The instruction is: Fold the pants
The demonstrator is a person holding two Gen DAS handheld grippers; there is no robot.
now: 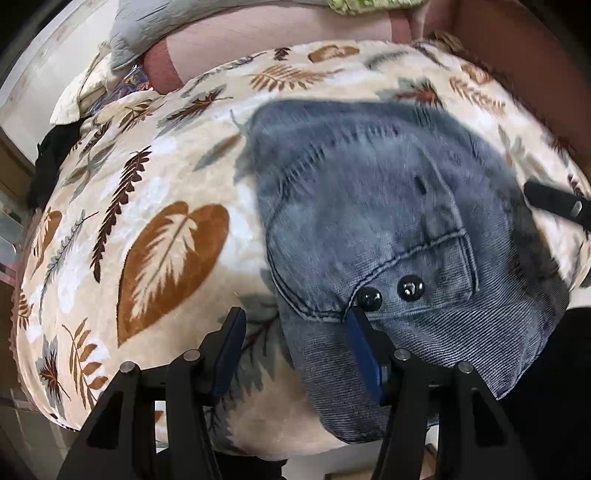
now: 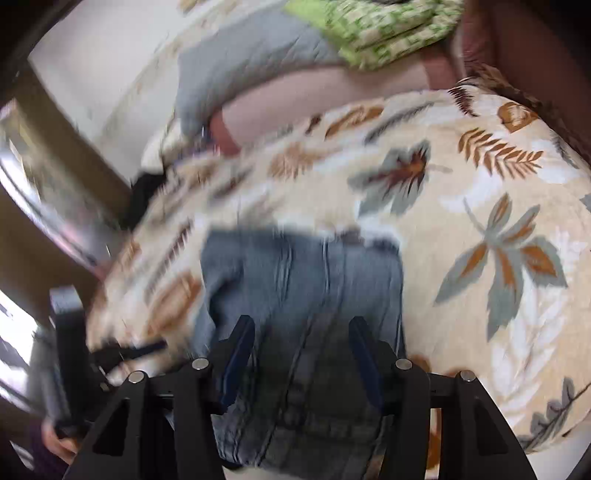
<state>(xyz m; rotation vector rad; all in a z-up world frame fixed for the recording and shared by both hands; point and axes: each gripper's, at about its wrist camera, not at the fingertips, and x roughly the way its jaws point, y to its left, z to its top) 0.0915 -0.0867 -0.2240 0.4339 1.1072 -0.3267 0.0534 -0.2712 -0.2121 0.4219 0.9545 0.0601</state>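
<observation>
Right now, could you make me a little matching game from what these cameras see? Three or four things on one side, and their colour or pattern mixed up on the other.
Things:
1. pants
2. blanket
3. two buttons
4. folded cloth at the far end

Colours or patterns:
A. shiny black
B. green and white
C. faded blue denim
D. cream with brown and grey leaves

Pairs: 1-C, 2-D, 3-A, 4-B
</observation>
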